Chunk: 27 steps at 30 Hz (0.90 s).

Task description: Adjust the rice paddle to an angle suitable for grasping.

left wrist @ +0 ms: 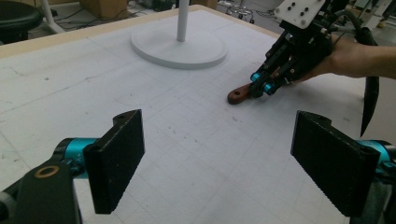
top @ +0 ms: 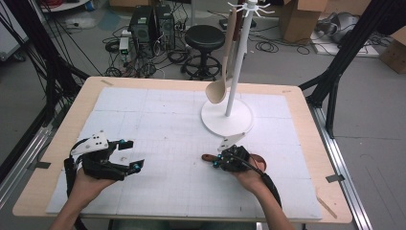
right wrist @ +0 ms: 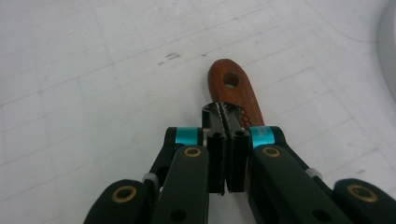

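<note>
A dark brown wooden spoon [top: 257,161] lies flat on the white mat, its handle end [right wrist: 230,83] with a hole pointing left. My right gripper [top: 216,163] is shut, its jaws pressed together and lying low over that handle [left wrist: 238,94]; the handle runs on under the jaws [right wrist: 225,114]. Whether they pinch it I cannot tell. My left gripper [top: 132,155] is held at the mat's left, open wide with nothing between its pads [left wrist: 116,158]. A pale wooden spoon [top: 218,88] hangs from the white stand [top: 238,62].
The stand's round base [top: 227,117] sits just behind my right gripper [left wrist: 259,88], at the back of the mat [left wrist: 177,46]. The white gridded mat [top: 163,124] covers most of the wooden table [top: 306,124]. A stool, computers and boxes stand on the floor beyond.
</note>
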Each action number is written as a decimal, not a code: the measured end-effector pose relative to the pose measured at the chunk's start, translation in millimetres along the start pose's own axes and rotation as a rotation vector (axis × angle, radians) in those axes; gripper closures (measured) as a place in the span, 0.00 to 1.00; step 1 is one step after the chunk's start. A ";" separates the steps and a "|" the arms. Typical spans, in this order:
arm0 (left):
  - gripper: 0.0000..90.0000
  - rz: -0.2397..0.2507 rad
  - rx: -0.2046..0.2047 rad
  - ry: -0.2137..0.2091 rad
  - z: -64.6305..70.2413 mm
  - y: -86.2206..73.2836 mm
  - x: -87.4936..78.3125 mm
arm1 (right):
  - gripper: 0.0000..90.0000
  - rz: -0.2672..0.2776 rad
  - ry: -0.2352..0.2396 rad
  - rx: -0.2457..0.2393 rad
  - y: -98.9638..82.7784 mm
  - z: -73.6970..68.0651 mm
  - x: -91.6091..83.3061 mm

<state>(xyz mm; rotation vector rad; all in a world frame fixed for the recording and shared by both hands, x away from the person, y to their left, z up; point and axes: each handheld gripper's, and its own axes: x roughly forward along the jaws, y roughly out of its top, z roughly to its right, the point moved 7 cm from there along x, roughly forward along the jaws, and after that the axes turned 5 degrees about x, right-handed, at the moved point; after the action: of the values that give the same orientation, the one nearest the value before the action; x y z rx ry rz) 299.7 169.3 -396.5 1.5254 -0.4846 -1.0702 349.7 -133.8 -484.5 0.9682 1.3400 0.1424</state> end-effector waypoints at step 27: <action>0.20 -0.001 0.001 0.004 -1.4 -0.4 -2.0 | 0.71 -0.060 -0.031 0.047 -12.6 31.7 -22.6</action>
<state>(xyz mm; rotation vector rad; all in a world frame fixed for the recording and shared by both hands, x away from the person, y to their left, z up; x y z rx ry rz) 299.8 171.8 -396.2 1.5282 -0.4819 -1.0675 365.1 -171.2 -478.3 0.9651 1.3477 0.0504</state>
